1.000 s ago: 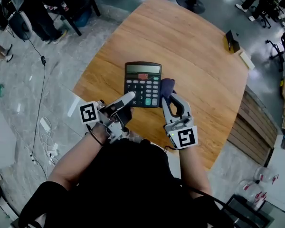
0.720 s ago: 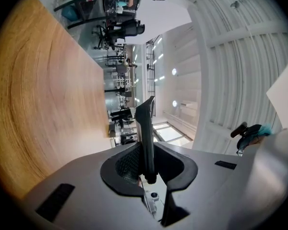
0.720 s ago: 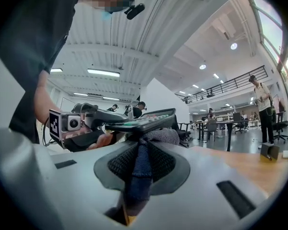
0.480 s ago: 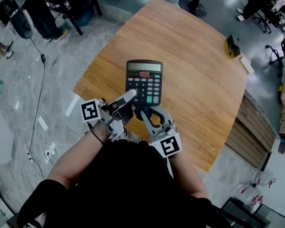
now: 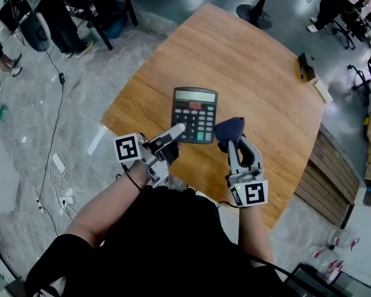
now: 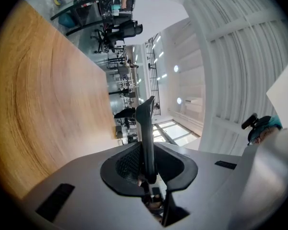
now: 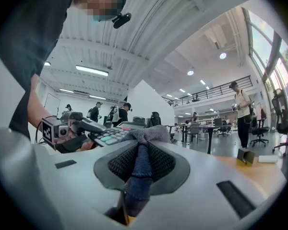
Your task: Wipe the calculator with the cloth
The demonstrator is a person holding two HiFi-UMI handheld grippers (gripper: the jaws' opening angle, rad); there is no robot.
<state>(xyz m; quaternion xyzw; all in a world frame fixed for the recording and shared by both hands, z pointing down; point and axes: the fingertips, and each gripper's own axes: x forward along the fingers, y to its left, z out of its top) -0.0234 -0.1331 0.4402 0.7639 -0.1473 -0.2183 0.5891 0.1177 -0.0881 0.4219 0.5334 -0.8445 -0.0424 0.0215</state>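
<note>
The left gripper, its jaws pinched on the near left corner of the black calculator, holds it keys-up over the round wooden table, with the slab seen edge-on between the pads in the left gripper view. The right gripper clamps a dark blue cloth, whose bunched end sticks out past the jaw tips just beside the calculator's right edge; whether cloth and calculator touch cannot be made out. Around the table lies a grey floor with office desks and chairs.
</note>
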